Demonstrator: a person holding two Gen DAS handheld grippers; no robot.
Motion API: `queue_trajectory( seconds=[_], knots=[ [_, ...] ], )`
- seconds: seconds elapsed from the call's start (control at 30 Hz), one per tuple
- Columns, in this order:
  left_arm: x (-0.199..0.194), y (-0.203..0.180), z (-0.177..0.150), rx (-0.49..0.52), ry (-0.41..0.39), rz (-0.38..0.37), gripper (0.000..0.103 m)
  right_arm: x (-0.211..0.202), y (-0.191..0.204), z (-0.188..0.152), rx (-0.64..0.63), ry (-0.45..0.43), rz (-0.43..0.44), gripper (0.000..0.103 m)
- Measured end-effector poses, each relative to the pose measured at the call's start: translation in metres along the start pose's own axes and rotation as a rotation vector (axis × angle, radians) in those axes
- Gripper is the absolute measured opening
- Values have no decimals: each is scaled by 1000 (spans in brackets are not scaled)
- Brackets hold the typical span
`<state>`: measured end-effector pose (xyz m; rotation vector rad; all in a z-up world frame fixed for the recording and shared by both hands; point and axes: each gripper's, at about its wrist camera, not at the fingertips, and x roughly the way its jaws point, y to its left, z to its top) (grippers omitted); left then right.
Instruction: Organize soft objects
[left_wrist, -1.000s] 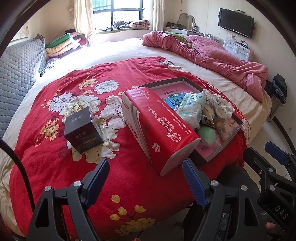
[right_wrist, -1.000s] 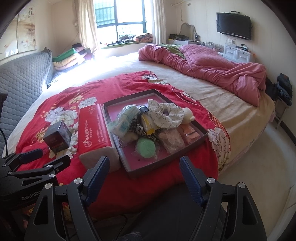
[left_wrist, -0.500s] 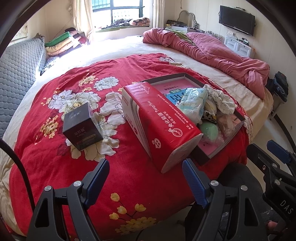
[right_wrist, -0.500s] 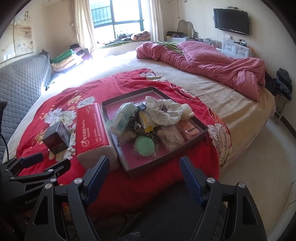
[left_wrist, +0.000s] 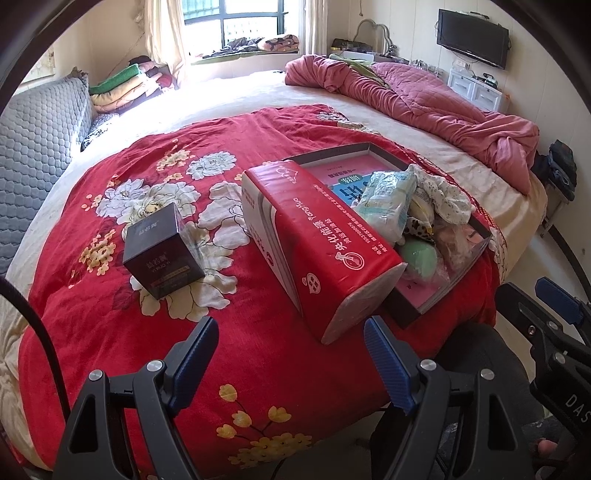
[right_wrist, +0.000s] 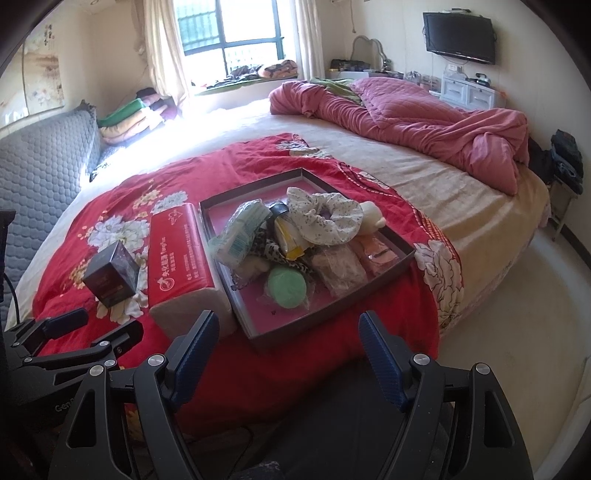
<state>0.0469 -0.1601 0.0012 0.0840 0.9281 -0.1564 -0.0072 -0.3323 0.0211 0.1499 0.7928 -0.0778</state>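
Observation:
A dark shallow tray with a pink floor sits on the red floral blanket. It holds a pile of soft things: a floral scrunchie, a green round puff, a pale tissue pack and several wrapped items. The tray also shows in the left wrist view. A red tissue pack lies along the tray's left side, and a dark small box stands further left. My left gripper is open and empty at the bed's near edge. My right gripper is open and empty before the tray.
A crumpled pink quilt lies at the bed's far right. A grey padded headboard runs along the left, with folded blankets near the window. A TV hangs on the right wall.
Both grippers have drifted slightly up and back, so the views tilt a little. Nothing on the bed has moved. Both grippers stay open.

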Motion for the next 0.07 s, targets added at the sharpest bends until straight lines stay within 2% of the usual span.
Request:
queue_trajectory(
  seconds=[0.07],
  knots=[
    [-1,5,0,-16,-10,-11,80,-1,1,2,-2,-9,0,79]
  ],
)
